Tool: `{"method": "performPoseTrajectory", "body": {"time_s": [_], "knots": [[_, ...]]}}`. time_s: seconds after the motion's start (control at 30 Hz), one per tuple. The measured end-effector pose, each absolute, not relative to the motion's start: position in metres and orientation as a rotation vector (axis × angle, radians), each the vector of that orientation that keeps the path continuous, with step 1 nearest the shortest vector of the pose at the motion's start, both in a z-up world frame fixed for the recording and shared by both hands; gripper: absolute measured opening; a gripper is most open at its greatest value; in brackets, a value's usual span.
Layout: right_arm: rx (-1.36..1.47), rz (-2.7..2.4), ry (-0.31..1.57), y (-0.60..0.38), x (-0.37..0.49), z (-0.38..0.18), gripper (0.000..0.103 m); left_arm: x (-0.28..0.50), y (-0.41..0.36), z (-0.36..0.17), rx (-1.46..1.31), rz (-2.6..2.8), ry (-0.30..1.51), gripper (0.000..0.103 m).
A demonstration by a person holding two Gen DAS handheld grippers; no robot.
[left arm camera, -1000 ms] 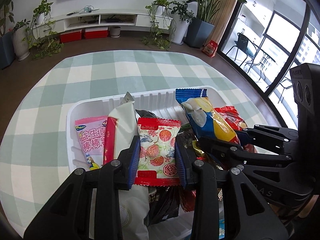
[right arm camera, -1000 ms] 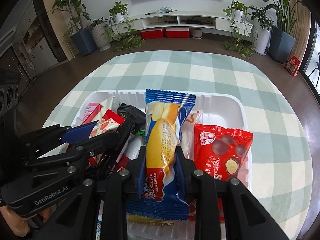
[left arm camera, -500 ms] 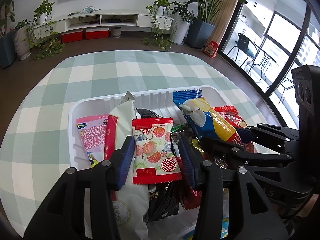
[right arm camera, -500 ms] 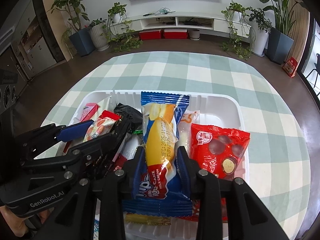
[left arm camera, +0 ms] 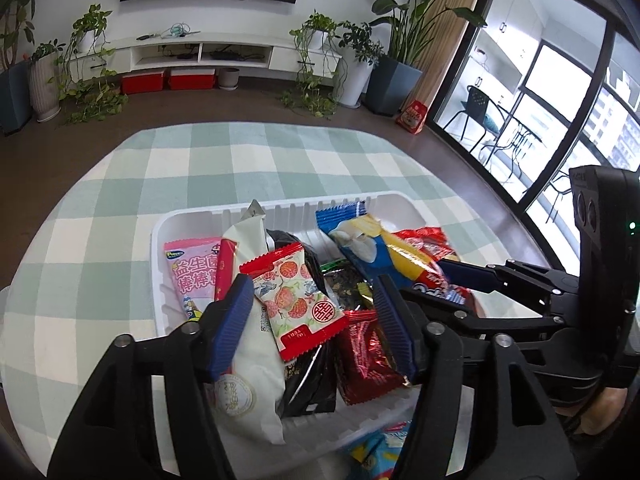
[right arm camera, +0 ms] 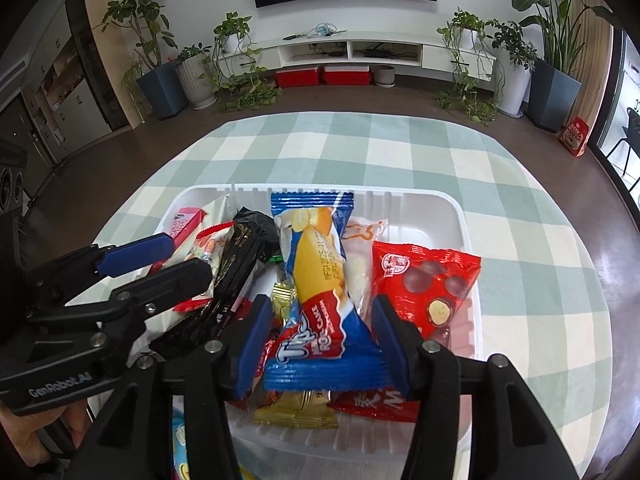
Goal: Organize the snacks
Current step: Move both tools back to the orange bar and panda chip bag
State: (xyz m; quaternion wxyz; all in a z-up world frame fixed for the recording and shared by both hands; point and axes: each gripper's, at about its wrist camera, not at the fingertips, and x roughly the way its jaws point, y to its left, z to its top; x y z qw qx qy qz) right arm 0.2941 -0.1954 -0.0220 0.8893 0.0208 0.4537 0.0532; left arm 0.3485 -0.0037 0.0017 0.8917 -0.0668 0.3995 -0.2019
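A white tray (left arm camera: 280, 210) on the checked cloth holds a heap of snack packs. My left gripper (left arm camera: 312, 304) is open over the tray, and the red-edged fruit candy pack (left arm camera: 294, 300) lies loose between its fingers on a white pack (left arm camera: 250, 364). My right gripper (right arm camera: 320, 332) is open too, with the blue roll cake pack (right arm camera: 316, 280) lying free between its fingers. A red chocolate ball bag (right arm camera: 424, 284) lies to its right. The right gripper also shows in the left wrist view (left arm camera: 420, 280), and the left gripper in the right wrist view (right arm camera: 168, 260).
A pink pack (left arm camera: 192, 268), black packs (right arm camera: 240, 264) and a gold pack (right arm camera: 296, 412) also lie in the tray (right arm camera: 452, 216). Another blue snack pack (left arm camera: 384, 448) lies on the cloth in front of the tray. The round table's edge curves close on both sides.
Both grippers have opened and let go of their packs. The fruit candy pack and the roll cake pack now rest in the tray, and both grippers have drawn back a little.
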Motion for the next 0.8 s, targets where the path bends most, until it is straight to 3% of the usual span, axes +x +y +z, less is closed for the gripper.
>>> {"method": "performPoseTrajectory", "body": {"time_s": [0.17,0.27,0.4,0.8], "knots": [[0.059,0.114,0.881,-0.197,0.272,-0.003,0.071,0.327,0.005,0.022,-0.151,-0.417,0.782,0.078],[0.077,0.116,0.841,-0.198,0.253,0.010,0.081,0.309,0.012,0.033,-0.161,-0.412,0.756,0.095],[0.130,0.128,0.797,-0.204,0.222,0.021,0.090,0.276,0.021,0.042,-0.154,-0.403,0.726,0.102],[0.447,0.111,0.878,-0.235,0.125,-0.029,0.093,0.160,0.066,-0.003,-0.275,-0.286,0.762,0.103]]}}
